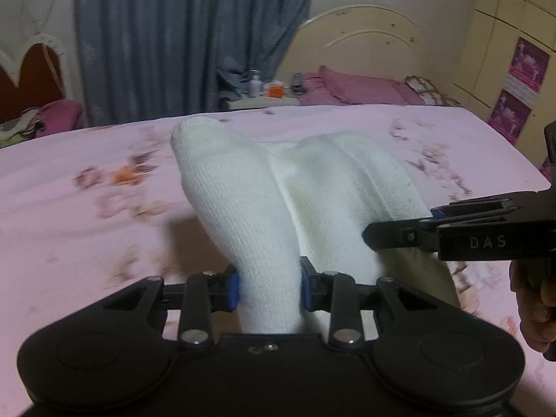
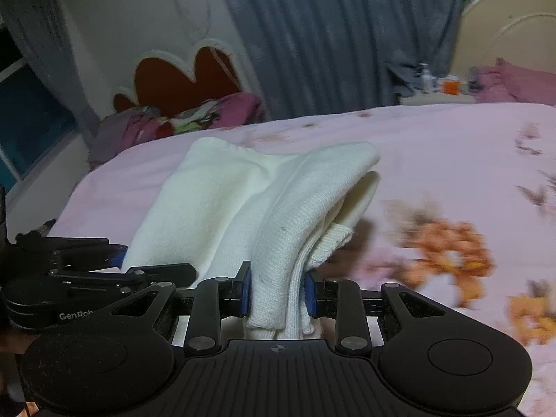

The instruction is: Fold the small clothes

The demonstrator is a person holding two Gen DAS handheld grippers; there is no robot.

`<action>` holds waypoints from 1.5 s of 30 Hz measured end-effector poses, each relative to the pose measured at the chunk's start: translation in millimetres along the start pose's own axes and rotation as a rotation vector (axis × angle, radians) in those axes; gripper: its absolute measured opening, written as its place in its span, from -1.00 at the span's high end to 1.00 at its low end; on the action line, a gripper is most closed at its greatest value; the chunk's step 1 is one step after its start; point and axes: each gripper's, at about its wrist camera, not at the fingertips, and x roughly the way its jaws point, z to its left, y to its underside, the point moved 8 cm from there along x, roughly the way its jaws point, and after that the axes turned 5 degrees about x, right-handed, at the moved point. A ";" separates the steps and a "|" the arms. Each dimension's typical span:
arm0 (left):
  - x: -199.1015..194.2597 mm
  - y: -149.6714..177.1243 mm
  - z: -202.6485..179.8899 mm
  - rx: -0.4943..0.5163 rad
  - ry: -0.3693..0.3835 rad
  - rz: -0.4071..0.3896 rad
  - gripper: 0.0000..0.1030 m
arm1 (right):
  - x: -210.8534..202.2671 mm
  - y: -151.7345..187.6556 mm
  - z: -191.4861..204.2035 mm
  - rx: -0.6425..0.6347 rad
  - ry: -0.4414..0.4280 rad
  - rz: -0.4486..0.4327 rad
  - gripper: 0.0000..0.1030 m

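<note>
A small white knitted garment point(image 1: 323, 187) hangs lifted above the pink floral bedsheet point(image 1: 87, 180), bunched into two folds that droop away from me. My left gripper point(image 1: 269, 286) is shut on one bunched end of it, the blue pads pressing the cloth from both sides. In the right wrist view the same white garment point(image 2: 243, 201) runs forward from my right gripper point(image 2: 278, 292), which is shut on its other end. The right gripper also shows at the right edge of the left wrist view, and the left gripper at the left edge of the right wrist view.
The pink sheet point(image 2: 451, 160) covers a bed that spreads wide on both sides. Behind it hang grey-blue curtains point(image 1: 180, 34). A bedside stand with bottles point(image 1: 264, 93) and a second bed with purple pillows point(image 1: 358, 87) lie further back. Crumpled clothes point(image 2: 180, 118) sit by a red headboard.
</note>
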 end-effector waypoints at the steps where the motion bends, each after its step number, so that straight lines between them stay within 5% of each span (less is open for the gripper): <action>1: -3.9 2.1 10.3 -0.005 -0.008 0.002 0.40 | 7.8 0.8 11.5 -0.004 -0.007 0.004 0.43; 12: -3.9 47.8 103.3 -0.120 0.015 0.047 0.38 | 95.3 31.8 84.6 -0.013 -0.030 0.080 0.43; 15: 19.2 72.5 112.5 -0.148 0.020 0.072 -0.09 | 125.0 47.6 62.6 0.005 0.036 0.123 0.43; 16: 19.0 77.1 117.9 -0.184 0.003 0.063 -0.42 | 129.9 52.6 52.3 0.056 0.009 0.115 0.43; 21: 6.8 82.4 123.4 -0.197 0.017 0.052 -0.54 | 125.2 50.0 44.3 0.083 -0.011 0.113 0.32; 24: -17.8 81.9 138.5 -0.185 0.000 -0.031 -0.33 | 107.8 35.4 39.1 0.048 0.044 0.029 0.19; 26: -21.3 67.8 140.3 -0.171 0.014 -0.090 0.16 | 103.8 24.4 42.1 -0.013 0.091 -0.030 0.20; 27: -18.9 59.2 140.0 -0.164 0.016 -0.109 0.20 | 105.6 16.0 46.0 -0.047 0.110 -0.063 0.23; 30: -3.7 34.6 132.2 -0.137 0.038 -0.153 0.27 | 122.7 4.4 67.9 -0.104 0.080 -0.057 0.61; 32: 13.1 27.5 123.8 -0.131 0.054 -0.132 0.27 | 140.2 5.8 73.9 -0.162 0.095 -0.027 0.61; 34: 39.1 39.3 115.5 -0.133 0.103 -0.015 0.27 | 162.0 18.3 65.3 -0.227 0.168 0.044 0.62; 45: 22.1 41.0 111.6 -0.080 0.068 -0.024 0.27 | 163.3 20.6 53.1 -0.195 0.209 0.046 0.61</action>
